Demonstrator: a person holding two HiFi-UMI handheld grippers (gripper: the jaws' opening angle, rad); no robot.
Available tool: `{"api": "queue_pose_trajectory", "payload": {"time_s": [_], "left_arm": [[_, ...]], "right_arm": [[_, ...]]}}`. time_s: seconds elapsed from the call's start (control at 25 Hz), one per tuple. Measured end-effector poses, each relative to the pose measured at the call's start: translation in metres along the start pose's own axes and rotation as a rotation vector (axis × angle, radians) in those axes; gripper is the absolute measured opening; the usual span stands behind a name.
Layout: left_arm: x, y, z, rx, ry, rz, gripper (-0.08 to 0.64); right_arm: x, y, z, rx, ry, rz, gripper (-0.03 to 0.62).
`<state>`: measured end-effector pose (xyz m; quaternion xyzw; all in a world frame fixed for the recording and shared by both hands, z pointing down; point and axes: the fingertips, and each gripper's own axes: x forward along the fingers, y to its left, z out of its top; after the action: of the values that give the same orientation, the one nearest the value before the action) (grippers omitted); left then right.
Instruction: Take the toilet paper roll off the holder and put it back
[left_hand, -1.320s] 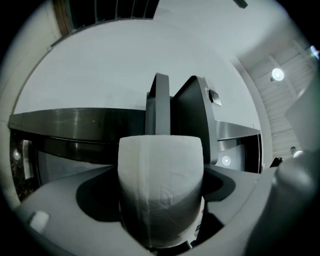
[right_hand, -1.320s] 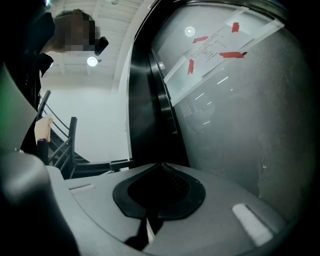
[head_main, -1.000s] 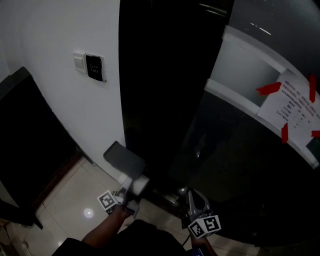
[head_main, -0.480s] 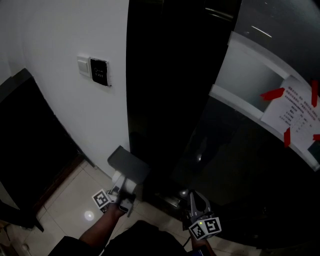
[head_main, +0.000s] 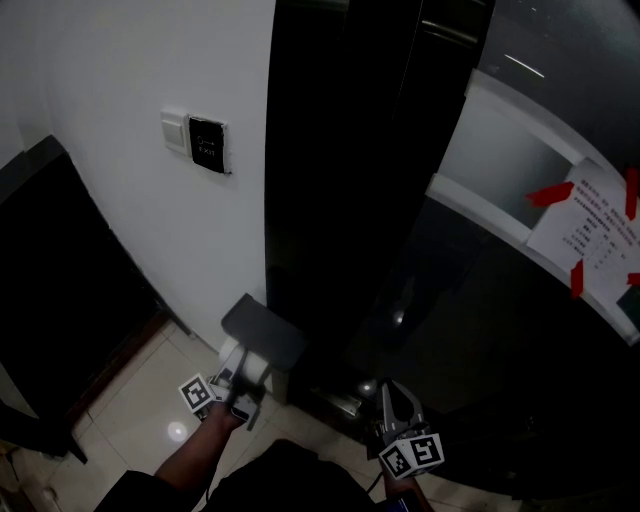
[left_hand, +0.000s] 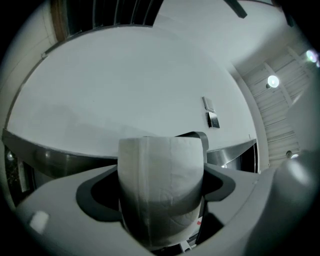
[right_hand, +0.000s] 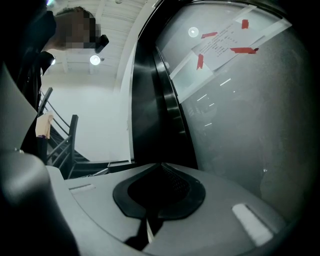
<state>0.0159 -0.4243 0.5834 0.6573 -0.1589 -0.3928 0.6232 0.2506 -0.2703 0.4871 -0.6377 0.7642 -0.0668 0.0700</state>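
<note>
Jaws of my left gripper (left_hand: 161, 200) are clamped on the toilet paper roll (left_hand: 160, 170), one dark pad against each side, the roll upright between them and filling the gap. From the head view, the roll (head_main: 252, 362) sits right under the grey cover of the holder (head_main: 262, 330), low on the wall; I cannot tell whether it is on the holder's bar or only held against it. The left gripper view shows a dark curved edge of the holder (left_hand: 199, 136) just behind the top of the roll.

My right gripper (right_hand: 159, 197) has its jaws pressed together with nothing between them. It hangs low, well to the right of the roll and pointed at a dark glossy panel (head_main: 340, 200).

Surroundings: white wall (head_main: 120, 230) with a switch panel (head_main: 207, 146) high above the holder. Pale floor tiles (head_main: 130, 400) lie below. A paper notice (head_main: 598, 225), stuck with red tape, is on the glass at far right.
</note>
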Motion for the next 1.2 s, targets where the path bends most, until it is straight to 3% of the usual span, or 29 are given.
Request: {"api": "queue_pose_trajectory", "payload": {"time_s": [0.24,0.44,0.64,0.92,1.2], "left_arm": [[-0.003,0.000,-0.004,-0.012,0.036,-0.012,0.453],[-0.010,0.005,-0.003,-0.028,0.013,-0.018,0.453],[-0.022,0.007,-0.003,0.003,0.010,0.005,0.453],[-0.040,0.002,-0.008,0.105,0.012,0.060,0.453],[-0.057,-0.012,-0.015,0.345,0.037,0.197,0.453]], "right_arm": [[-0.002,0.000,0.000,-0.004,0.000,-0.006,0.013],[-0.007,0.001,0.000,-0.004,0.000,-0.007,0.014],[-0.012,0.002,0.002,-0.005,-0.003,0.000,0.014],[-0.012,0.008,-0.004,0.013,0.007,0.033,0.014],[0.005,0.032,-0.009,0.020,0.024,0.139,0.014]]}}
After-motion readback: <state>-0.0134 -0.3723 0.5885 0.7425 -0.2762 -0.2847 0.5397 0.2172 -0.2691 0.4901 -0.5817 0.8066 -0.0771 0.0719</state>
